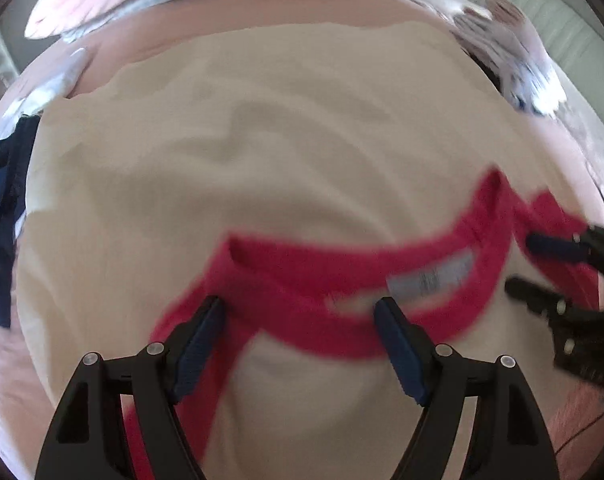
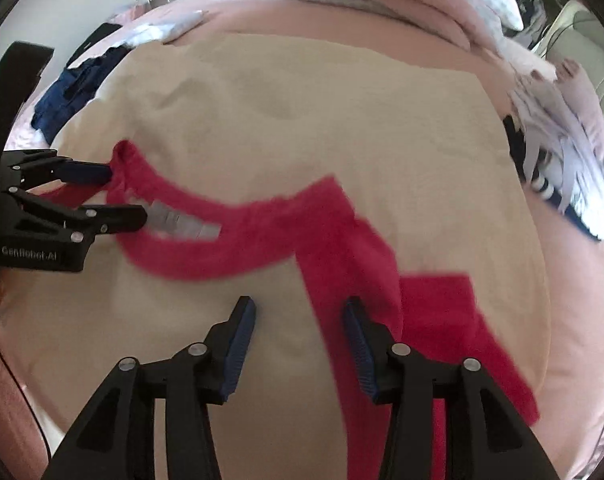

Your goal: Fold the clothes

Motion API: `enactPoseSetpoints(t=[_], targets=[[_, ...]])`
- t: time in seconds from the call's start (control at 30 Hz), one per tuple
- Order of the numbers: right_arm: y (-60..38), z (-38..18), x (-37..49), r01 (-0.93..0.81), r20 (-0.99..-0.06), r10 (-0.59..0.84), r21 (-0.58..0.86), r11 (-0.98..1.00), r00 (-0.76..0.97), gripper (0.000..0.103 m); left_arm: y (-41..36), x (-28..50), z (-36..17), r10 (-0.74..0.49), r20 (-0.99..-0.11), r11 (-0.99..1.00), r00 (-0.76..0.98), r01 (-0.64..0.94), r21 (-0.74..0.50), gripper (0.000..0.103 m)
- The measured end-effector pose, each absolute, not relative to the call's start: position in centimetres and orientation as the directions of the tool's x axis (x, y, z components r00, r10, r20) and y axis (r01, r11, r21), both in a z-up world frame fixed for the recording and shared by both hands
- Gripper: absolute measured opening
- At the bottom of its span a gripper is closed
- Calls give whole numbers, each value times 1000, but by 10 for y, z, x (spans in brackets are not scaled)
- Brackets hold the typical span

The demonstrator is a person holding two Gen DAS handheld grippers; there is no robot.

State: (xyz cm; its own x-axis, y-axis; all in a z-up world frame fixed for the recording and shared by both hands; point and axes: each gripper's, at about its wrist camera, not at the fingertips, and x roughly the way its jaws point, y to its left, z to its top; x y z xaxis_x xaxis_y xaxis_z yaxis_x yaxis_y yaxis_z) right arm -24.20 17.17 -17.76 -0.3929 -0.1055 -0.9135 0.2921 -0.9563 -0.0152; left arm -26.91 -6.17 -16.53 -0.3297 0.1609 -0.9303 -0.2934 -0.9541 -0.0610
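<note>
Cream shirt (image 1: pixel 261 184), red sleeve (image 2: pixel 454 320) right view only

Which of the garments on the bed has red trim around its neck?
The cream shirt spread out in the middle, under both tongs. Its collar is red; the dark blue clothes beside it show no red.

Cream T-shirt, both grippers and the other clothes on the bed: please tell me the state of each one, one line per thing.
Cream T-shirt: spread flat on the bed, wrinkled, not folded.
Red collar: up, label showing.
Left gripper: open, over the collar, not gripping.
Right gripper: open, nothing gripped, by the red sleeve.
Navy garment: crumpled.
Striped clothes pile: unfolded heap.
Pink bedcover: spread.
</note>
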Motion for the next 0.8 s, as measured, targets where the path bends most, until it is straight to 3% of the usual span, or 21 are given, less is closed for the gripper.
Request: enactPoseSetpoints(t=[0.13, 0.3, 0.47, 0.63, 0.8], targets=[[184, -162, -251, 180, -901, -89, 13, -984, -424, 47, -73, -257, -127, 172, -904, -971, -392, -222, -88, 77], [183, -128, -205, 206, -846, -219, 133, -969, -486, 50, -82, -185, -98, 179, -871, -973, -458, -212, -88, 77], [141, -142, -156, 299, -839, -241, 99, -949, -488, 50, -64, -123, -118, 85, -744, -966, -663, -236, 101, 76], [138, -167, -136, 258, -850, -171, 43, -965, -498, 50, -56, -123, -169, 61, -819, -957, -571, -266, 114, 77], [150, -171, -129, 227, -857, -80, -43, -973, -508, 50, -67, -119, -171, 65, -817, -965, -573, -245, 96, 78]])
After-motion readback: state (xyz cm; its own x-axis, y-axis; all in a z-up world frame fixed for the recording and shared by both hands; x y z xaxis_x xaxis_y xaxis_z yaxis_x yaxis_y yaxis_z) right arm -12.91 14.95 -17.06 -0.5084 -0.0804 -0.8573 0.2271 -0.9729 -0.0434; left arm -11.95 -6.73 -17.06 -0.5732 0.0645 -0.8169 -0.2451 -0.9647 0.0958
